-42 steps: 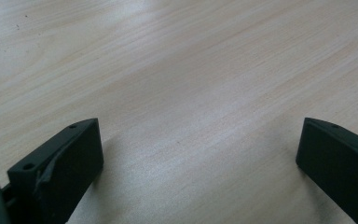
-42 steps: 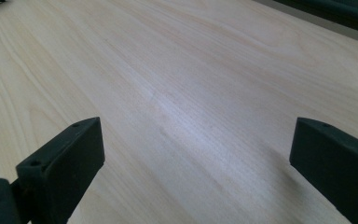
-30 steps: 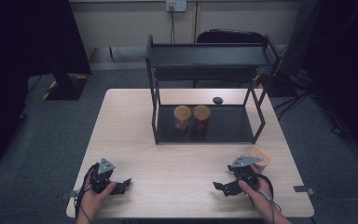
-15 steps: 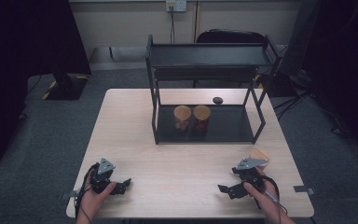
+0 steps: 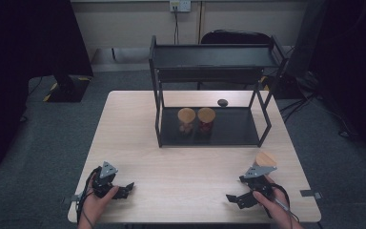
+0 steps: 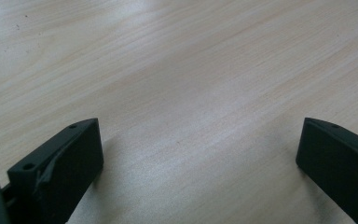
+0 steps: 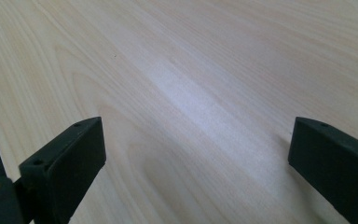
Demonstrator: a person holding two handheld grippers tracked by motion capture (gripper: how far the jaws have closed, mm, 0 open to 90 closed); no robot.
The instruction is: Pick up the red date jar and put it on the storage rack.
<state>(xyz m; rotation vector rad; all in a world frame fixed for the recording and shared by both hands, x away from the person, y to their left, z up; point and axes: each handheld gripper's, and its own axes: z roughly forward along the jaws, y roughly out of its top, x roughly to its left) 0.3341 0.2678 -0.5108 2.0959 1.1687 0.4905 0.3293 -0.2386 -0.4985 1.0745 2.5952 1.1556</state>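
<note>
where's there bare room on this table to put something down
The widest free patch is the table front, between the left gripper and right gripper, up to the black rack. The strip left of the rack is bare too. It is crowded on the rack's lower shelf, around two cork-lidded jars, and by the cork-topped jar beside the right gripper.

A light wooden table (image 5: 138, 124) carries a black two-tier metal shelf rack (image 5: 212, 64) at its far half. Two wooden-lidded glass jars (image 5: 196, 119) stand side by side, touching or nearly so, on the rack's lower tier. A small dark oval object (image 5: 222, 102) lies behind them. A third wooden-lidded jar (image 5: 266, 159) stands just beyond the right gripper (image 5: 234, 199). The left gripper (image 5: 125, 189) rests near the table's front-left edge.
</note>
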